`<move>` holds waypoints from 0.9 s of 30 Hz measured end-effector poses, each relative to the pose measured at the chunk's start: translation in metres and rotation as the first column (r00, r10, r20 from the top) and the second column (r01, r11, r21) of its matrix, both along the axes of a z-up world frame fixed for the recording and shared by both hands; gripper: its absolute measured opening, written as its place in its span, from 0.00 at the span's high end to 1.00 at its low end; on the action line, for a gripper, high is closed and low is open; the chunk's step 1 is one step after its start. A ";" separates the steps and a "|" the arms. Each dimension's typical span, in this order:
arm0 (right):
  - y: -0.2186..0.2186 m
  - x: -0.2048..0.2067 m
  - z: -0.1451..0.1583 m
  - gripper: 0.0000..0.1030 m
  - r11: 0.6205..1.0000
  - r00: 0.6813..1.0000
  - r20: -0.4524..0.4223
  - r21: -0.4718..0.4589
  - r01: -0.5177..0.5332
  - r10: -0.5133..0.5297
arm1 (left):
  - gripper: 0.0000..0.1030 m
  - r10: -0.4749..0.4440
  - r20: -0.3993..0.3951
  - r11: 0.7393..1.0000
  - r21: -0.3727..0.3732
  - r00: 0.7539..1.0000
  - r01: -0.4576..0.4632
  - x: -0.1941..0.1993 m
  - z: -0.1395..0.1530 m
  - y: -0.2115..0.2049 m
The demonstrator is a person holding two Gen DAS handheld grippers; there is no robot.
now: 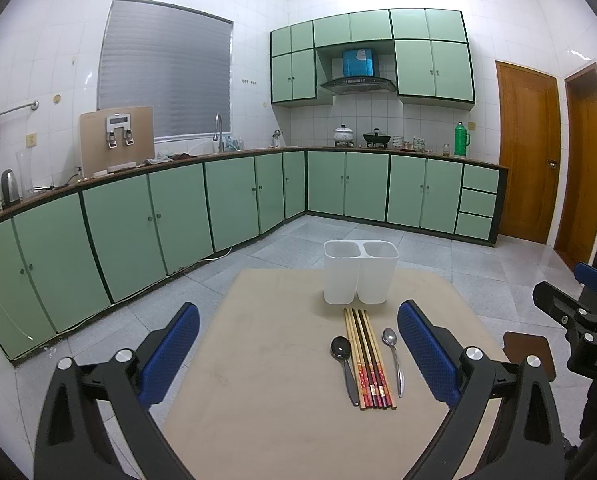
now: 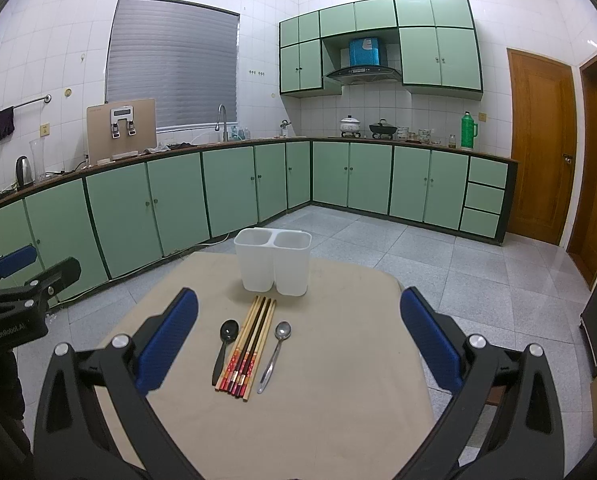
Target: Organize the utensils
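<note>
Beige table (image 1: 258,420) carries a row of chopsticks (image 1: 368,360) between a black spoon (image 1: 344,364) and a silver spoon (image 1: 394,360), just before the white two-compartment holder (image 1: 358,280). Both the left gripper (image 1: 298,354) and the right gripper (image 2: 298,338) hover with jaws spread wide and empty, the utensils lying ahead between their fingers.

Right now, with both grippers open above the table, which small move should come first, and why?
Probably lower the right gripper onto the silver metal spoon. It lies apart from the bundle of wooden chopsticks, nearest that gripper, and the white two-compartment plastic holder looks empty.
</note>
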State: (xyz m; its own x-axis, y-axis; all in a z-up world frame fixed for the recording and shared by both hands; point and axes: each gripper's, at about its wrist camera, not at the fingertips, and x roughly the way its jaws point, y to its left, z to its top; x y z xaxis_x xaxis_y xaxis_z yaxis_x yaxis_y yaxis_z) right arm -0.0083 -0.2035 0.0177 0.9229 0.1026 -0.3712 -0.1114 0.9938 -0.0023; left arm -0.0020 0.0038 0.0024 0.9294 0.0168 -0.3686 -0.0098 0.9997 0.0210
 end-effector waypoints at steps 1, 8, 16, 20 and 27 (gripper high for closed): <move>0.000 0.000 0.000 0.05 1.000 1.000 0.000 -0.001 0.000 0.000 | 0.06 0.000 0.000 1.000 0.000 1.000 0.000 0.000 0.000 0.000; 0.005 0.003 0.001 0.05 1.000 1.000 -0.002 -0.007 -0.002 0.002 | 0.06 0.000 0.000 1.000 0.002 1.000 0.000 0.000 0.001 0.000; 0.000 0.000 0.000 0.05 1.000 1.000 0.001 0.002 0.001 -0.001 | 0.06 0.001 0.001 1.000 0.004 1.000 -0.001 -0.001 0.001 0.000; -0.002 0.001 0.000 0.05 1.000 1.000 0.002 0.001 0.001 -0.001 | 0.06 0.001 0.001 1.000 0.004 1.000 -0.001 -0.001 0.001 0.000; 0.000 0.001 0.001 0.05 1.000 1.000 0.003 0.001 0.001 -0.001 | 0.06 0.000 0.002 1.000 0.005 1.000 0.000 -0.001 0.001 0.000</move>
State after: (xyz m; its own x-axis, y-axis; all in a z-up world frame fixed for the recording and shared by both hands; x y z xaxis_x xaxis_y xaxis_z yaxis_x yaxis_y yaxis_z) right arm -0.0073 -0.2034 0.0184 0.9240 0.1026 -0.3683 -0.1108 0.9938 -0.0013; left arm -0.0028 0.0041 0.0030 0.9302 0.0186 -0.3666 -0.0096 0.9996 0.0264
